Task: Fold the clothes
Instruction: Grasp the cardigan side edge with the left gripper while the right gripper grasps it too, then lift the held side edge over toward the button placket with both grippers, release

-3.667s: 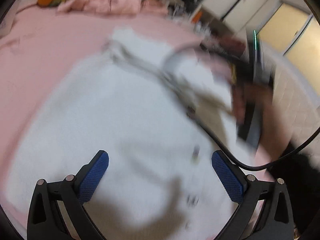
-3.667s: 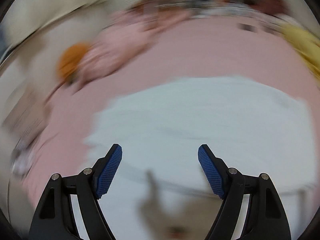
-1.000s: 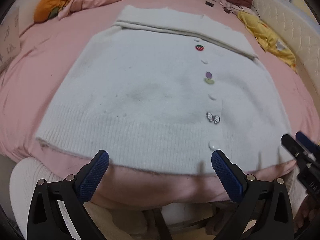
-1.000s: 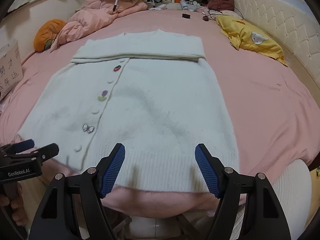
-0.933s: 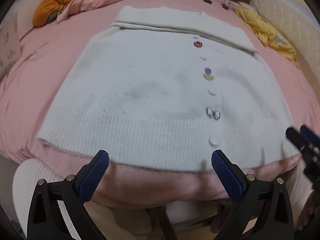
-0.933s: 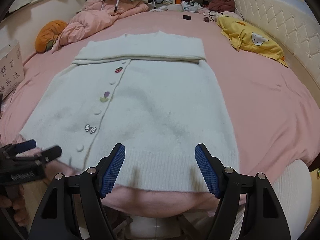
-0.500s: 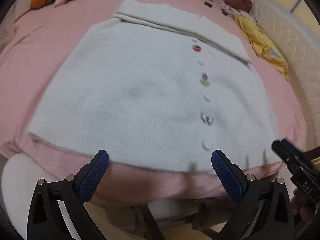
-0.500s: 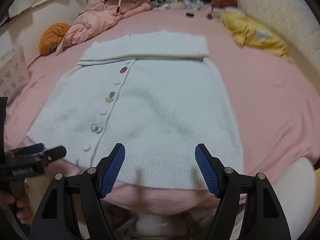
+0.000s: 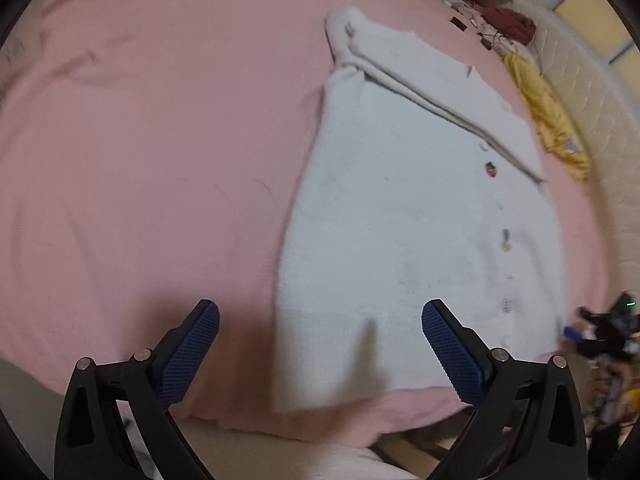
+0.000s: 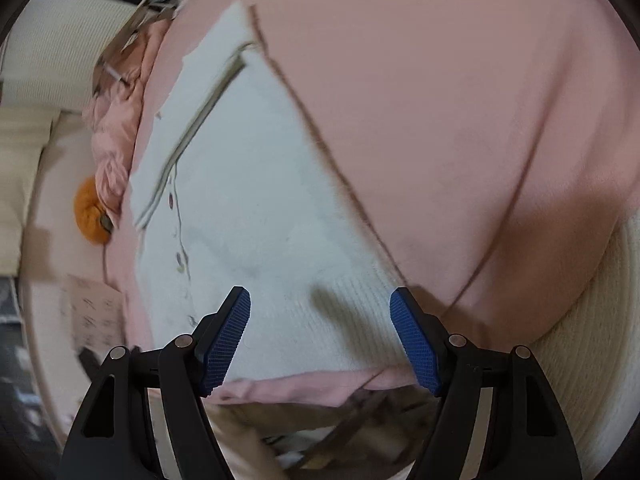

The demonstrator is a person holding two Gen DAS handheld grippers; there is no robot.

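Cardigan: white cardigan (image 9: 408,216) lies flat on the pink bed (image 9: 140,160), sleeves folded across its top.
Left tongs (image 9: 320,354): spread wide, empty, over the hem's left corner.
Right tongs (image 10: 320,338): spread wide, empty, above the hem's right corner.

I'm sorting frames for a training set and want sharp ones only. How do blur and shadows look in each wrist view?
Left wrist view: the white cardigan is smeared, worst near its hem; a gripper shadow falls on it. Right wrist view: strongly tilted, background streaked, cardigan edges soft; a dark shadow lies on the ribbed hem. Fisheye bends the pink bedsheet in both.
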